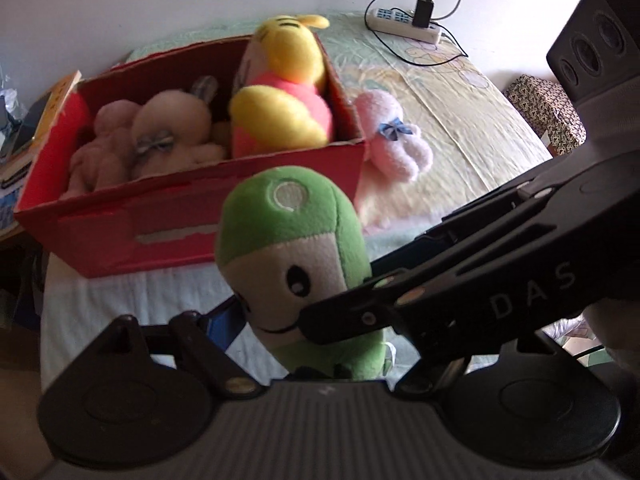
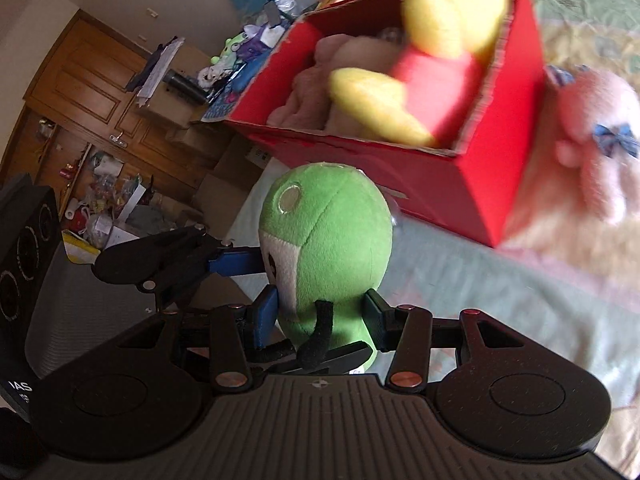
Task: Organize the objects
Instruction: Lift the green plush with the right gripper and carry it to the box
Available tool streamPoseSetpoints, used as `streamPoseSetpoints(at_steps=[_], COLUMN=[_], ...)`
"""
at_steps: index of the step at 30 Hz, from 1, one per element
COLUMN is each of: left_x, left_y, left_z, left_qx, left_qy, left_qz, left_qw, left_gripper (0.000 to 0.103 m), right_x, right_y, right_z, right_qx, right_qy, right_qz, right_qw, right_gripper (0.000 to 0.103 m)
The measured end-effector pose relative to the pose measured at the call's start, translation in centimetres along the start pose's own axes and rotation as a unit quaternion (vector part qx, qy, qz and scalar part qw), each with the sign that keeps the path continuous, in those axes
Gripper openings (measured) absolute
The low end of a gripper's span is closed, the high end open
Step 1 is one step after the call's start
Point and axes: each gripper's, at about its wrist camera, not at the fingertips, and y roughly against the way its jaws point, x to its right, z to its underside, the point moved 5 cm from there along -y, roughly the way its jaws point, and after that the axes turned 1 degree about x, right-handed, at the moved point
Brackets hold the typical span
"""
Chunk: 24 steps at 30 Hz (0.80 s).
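Green plush toy (image 1: 296,252) fills the left wrist view, upright between the left gripper (image 1: 276,320) fingers, while the right gripper's arm crosses its face. Beyond it sits the red box (image 1: 192,216), packed with plush; a pink bunny (image 1: 394,140) lies just past its right wall.

Right wrist view: the right gripper (image 2: 320,316) clamps the toy's lower body, with the left gripper's blue pad touching its face. Open bedspread (image 2: 480,300) lies ahead, right.

Left wrist view: taken close behind the green plush (image 1: 296,248), facing the red box (image 1: 192,208) across the bed. Right wrist view: taken equally close, tilted, from the plush's other side. Shared: green plush (image 2: 332,240), red box (image 2: 440,176), pink plush (image 1: 394,136).
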Motion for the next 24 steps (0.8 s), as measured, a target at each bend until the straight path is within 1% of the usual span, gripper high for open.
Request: streamPoseSetpoints(at_steps=[4,10,13,16,18,19,20,21,22,24], left_x=[-2.9,-6.7,-8.2,-9.3,-10.0,-10.3,-10.6,-10.8,-11.0,-11.1], left_y=[1.7,4.2,5.2,5.8,5.9,5.9,5.9,6.0,6.1,6.0], left_z=[0.3,-0.6,-1.4,-2.5,-3.5,-4.1,-4.6,-5.2,-5.8,-7.0], left_qx=[0.011,0.042,0.062,0.080,0.090,0.093,0.096,0.101,0.111,0.122], left_qy=[-0.003,-0.008,-0.015,-0.025,-0.029,-0.031,-0.031,-0.030,-0.032,-0.039], left_qz=[-0.015,-0.029,-0.029,-0.022,-0.013,-0.006,0.001,0.010,0.018,0.028], left_qw=[0.9998,0.9987,0.9975,0.9962,0.9955,0.9951,0.9949,0.9944,0.9931,0.9913], left_gripper=[0.080,0.080,0.080,0.080,0.080,0.080,0.080,0.080,0.080,0.080], right_x=[-2.2,-4.9,-6.0,-6.5,-6.5,-6.5,-6.6,-6.7,-6.7,-6.8], right_y=[-1.7,-3.2,-3.4,-3.1,-2.5,-2.5,-2.3,-1.5,-1.5,-1.1], right_z=[-1.4,-3.6,-4.6,-5.6,-6.8,-6.8,-7.2,-7.9,-7.9,-8.5], right_qx=[0.005,0.033,0.056,0.078,0.103,0.103,0.112,0.134,0.134,0.152], right_qy=[0.018,0.028,0.034,0.035,0.025,0.025,0.022,0.019,0.019,0.026], right_qz=[-0.010,-0.028,-0.025,-0.016,-0.010,-0.010,-0.007,0.003,0.003,0.026], right_qw=[1.000,0.999,0.998,0.996,0.994,0.994,0.993,0.991,0.991,0.988], right_gripper=[0.049,0.049,0.049,0.049,0.049,0.049,0.049,0.050,0.050,0.049])
